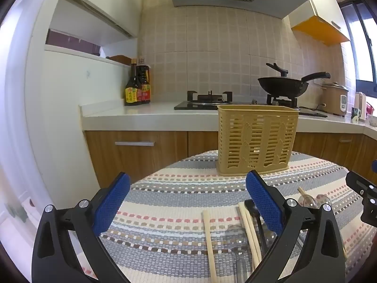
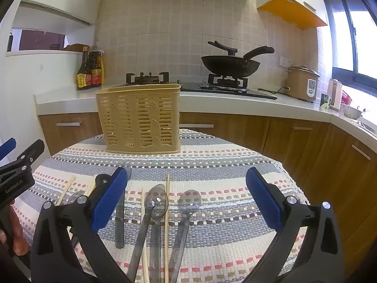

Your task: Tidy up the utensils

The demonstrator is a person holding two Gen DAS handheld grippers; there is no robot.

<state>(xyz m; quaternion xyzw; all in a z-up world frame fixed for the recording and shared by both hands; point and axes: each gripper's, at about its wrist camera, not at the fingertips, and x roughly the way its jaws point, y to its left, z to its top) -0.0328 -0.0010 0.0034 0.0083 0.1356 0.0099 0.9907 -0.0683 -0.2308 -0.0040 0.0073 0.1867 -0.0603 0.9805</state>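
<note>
A tan slotted utensil basket (image 1: 256,139) (image 2: 141,122) stands upright at the far side of the striped cloth. Clear plastic spoons (image 2: 156,204) and wooden chopsticks (image 2: 167,217) lie loose on the cloth under my right gripper (image 2: 187,200), which hangs open above them with nothing between its blue pads. My left gripper (image 1: 188,202) is open too and holds nothing; chopsticks (image 1: 208,235), a black spoon (image 1: 253,208) and a clear spoon (image 1: 235,238) lie near its right finger. The left gripper's body (image 2: 16,176) shows at the right wrist view's left edge.
The table is round, covered by a striped woven cloth (image 1: 176,188) (image 2: 223,172). Behind it runs a kitchen counter (image 1: 150,115) with sauce bottles (image 1: 137,85), a gas stove (image 1: 203,100), a black wok (image 1: 282,85) and a rice cooker (image 2: 302,82).
</note>
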